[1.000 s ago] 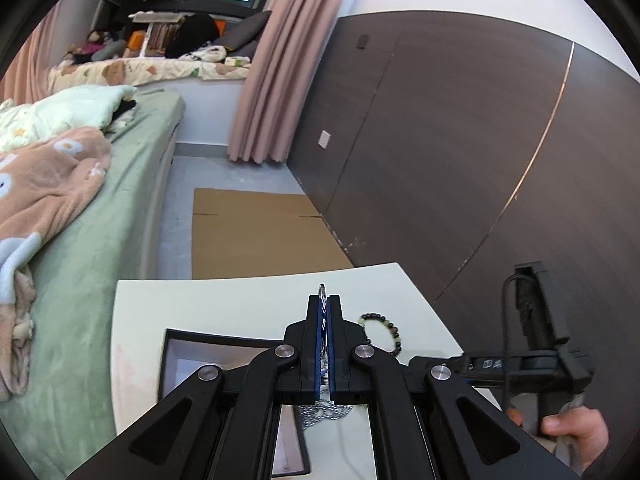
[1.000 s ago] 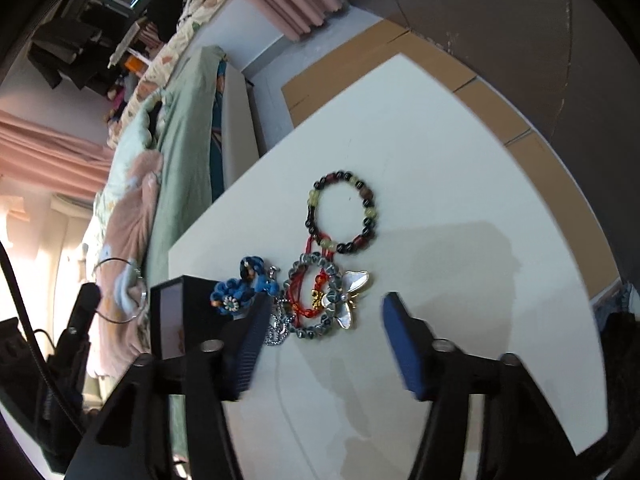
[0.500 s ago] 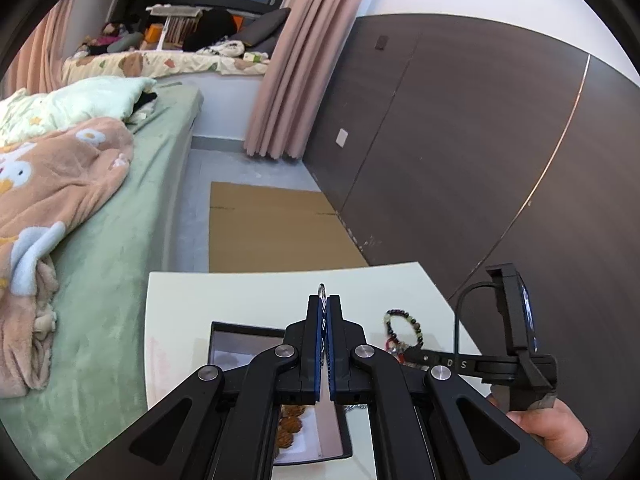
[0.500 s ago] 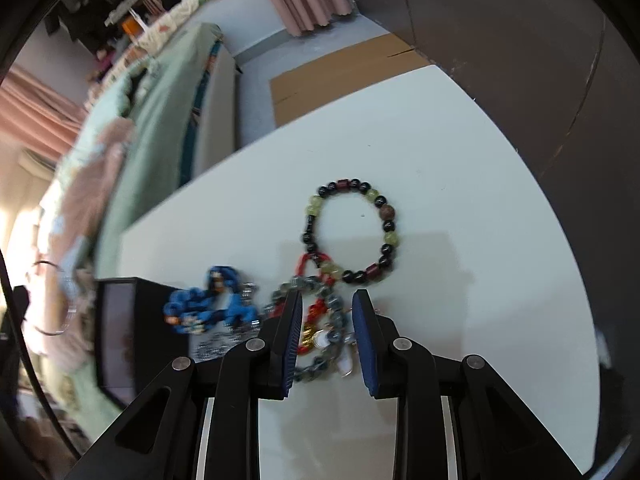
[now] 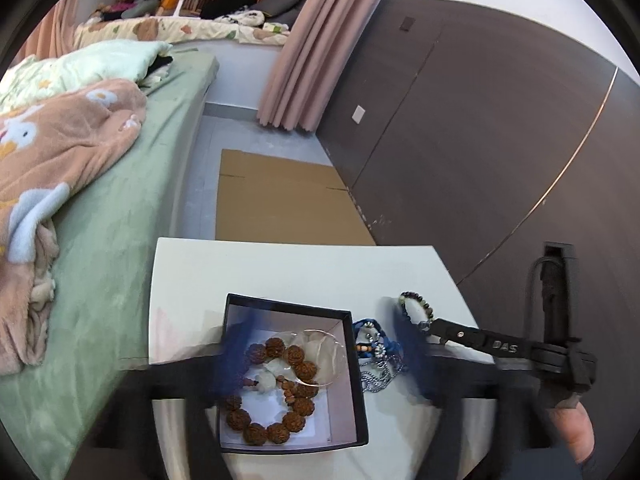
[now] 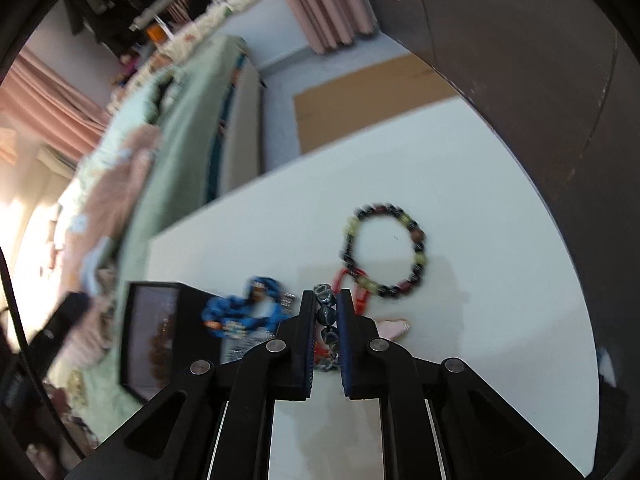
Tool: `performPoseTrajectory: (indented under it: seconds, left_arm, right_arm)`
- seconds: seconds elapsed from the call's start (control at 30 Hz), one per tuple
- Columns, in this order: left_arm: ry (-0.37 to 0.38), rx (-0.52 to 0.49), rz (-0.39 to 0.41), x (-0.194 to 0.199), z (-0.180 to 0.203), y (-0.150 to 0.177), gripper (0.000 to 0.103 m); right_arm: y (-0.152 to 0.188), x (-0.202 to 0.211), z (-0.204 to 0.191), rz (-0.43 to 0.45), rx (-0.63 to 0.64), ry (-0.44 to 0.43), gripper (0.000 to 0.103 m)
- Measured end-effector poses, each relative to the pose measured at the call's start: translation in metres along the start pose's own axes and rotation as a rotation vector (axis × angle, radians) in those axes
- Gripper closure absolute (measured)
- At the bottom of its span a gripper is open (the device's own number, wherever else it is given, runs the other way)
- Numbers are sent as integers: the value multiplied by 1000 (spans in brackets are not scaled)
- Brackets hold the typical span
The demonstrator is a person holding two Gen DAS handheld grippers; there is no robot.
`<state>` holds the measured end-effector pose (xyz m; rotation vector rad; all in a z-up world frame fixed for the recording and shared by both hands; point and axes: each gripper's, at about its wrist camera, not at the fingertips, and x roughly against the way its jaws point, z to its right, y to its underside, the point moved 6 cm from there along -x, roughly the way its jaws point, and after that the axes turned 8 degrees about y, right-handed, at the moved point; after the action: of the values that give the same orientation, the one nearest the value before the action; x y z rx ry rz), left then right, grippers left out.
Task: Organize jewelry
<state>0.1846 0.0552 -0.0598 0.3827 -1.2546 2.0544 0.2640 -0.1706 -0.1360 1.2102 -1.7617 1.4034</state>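
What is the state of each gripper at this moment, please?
Left gripper: jaws opening, nothing between them, above the black box.
Right gripper: shut on the grey bead bracelet.

The right gripper is built of matte black linkage arms pinned with round silver screws, and its two flat fingers carry blue pads on their inner faces. In the left wrist view the left gripper shows only as blurred black arms with blue-padded tips. There too, the other tool's black bar bears pale "DAS" lettering, a black cable loops above its handle, and a dark sleeve edge sits below the person's hand.
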Motion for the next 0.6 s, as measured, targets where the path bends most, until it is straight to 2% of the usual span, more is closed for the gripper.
performPoseTrajectory:
  seconds: [0.03, 0.27, 0.5, 0.6]
  left_arm:
    - [4, 10, 25, 4, -1, -1, 7]
    - [-35, 28, 52, 14, -8, -2, 7]
    - [-80, 36, 68, 24, -19, -3, 7]
    - [-100, 74, 91, 33, -32, -6, 7]
  right_arm:
    - [-1, 6, -4, 16, 0, -23, 91]
    - [-3, 43, -33, 123, 7, -188, 91]
    - [0, 58, -71, 156, 18, -355, 91]
    - [4, 59, -90, 156, 32, -405, 91]
